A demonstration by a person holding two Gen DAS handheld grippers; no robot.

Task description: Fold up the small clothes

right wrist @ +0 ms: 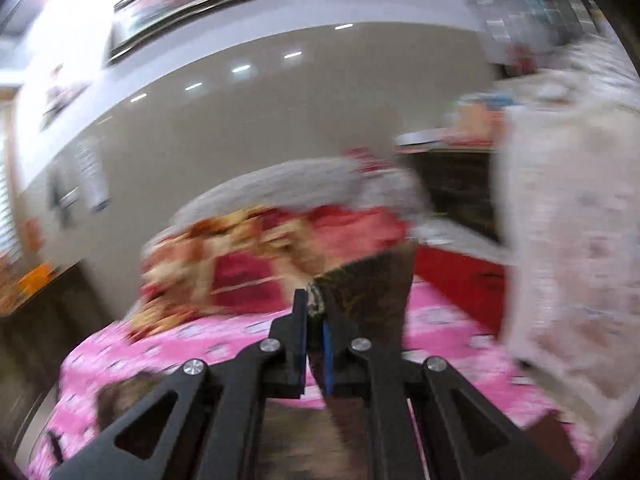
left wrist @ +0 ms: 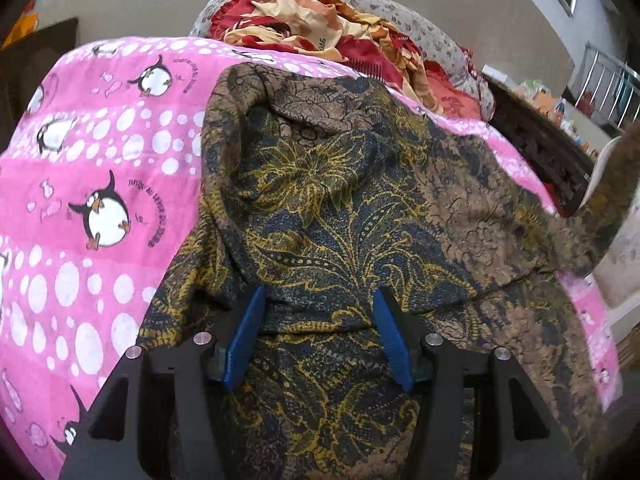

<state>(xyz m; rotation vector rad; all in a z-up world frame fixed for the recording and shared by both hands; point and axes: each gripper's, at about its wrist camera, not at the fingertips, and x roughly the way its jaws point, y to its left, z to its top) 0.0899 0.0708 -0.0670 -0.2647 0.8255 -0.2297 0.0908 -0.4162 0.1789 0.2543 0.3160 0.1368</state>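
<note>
Brown batik garment (left wrist: pixel 344 208) spread across pink penguin sheet (left wrist: pixel 80 184), its near part bunched between left gripper (left wrist: pixel 318 334) pads. Jaws there partly apart; cannot tell whether clamped. Right gripper (right wrist: pixel 316 320) blurred, jaws pinched together on garment's edge (right wrist: pixel 372 284), lifted above sheet at right.

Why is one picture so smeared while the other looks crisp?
Right wrist view: motion blur smears the wall, the bedding and the batik cloth, though the right gripper itself stays sharp. Left wrist view: steady and crisp; only the fisheye bends the pink penguin sheet at the edges.
</note>
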